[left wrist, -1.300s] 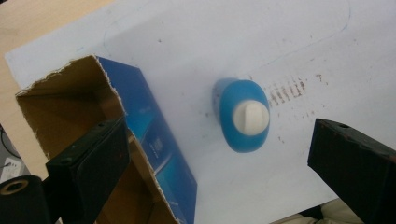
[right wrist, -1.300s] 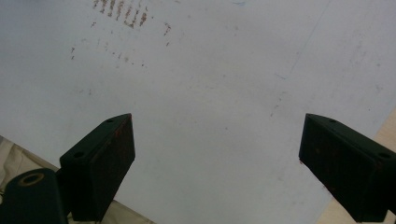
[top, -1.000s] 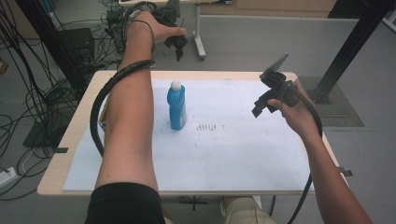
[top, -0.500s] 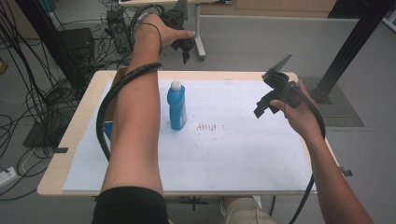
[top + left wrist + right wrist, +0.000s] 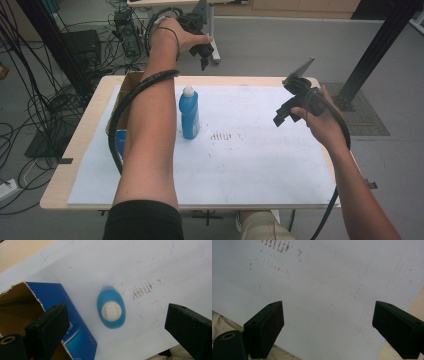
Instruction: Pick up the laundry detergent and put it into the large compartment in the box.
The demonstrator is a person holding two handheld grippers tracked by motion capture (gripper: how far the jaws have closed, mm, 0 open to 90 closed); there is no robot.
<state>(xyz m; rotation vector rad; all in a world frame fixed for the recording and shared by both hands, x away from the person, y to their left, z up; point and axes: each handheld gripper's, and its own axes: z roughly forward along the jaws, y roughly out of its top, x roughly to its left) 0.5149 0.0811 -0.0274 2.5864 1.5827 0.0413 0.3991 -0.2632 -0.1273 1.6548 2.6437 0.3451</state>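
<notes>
Item 1. Cardboard box (image 5: 126, 87), at the table's (image 5: 70, 165) 9 o'clock edge, open at the top, with a blue printed panel (image 5: 75, 327) facing the middle. It sits partly behind the left forearm in the high view.

Item 2. Left gripper (image 5: 204, 49), raised high toward 12 o'clock, above the far edge of the table. Jaws released and spread wide, nothing between them. Its own view looks straight down on the bottle, which suggests it is lined up for a descent from above.

Item 3. Blue bottle (image 5: 190, 112), white cap (image 5: 111, 310), standing upright on the white sheet (image 5: 250, 165) just right of the box, left of centre. Untouched; the likely object of the work.

Item 4. Brown smudge marks (image 5: 225, 136) on the sheet, at the bottle's 3 o'clock.

Item 5. Right gripper (image 5: 286, 115), held above the sheet toward 2 o'clock, well apart from the bottle. Jaws released, wide, empty; its view looks on bare sheet. Judged to be parked clear so the left has room.
</notes>
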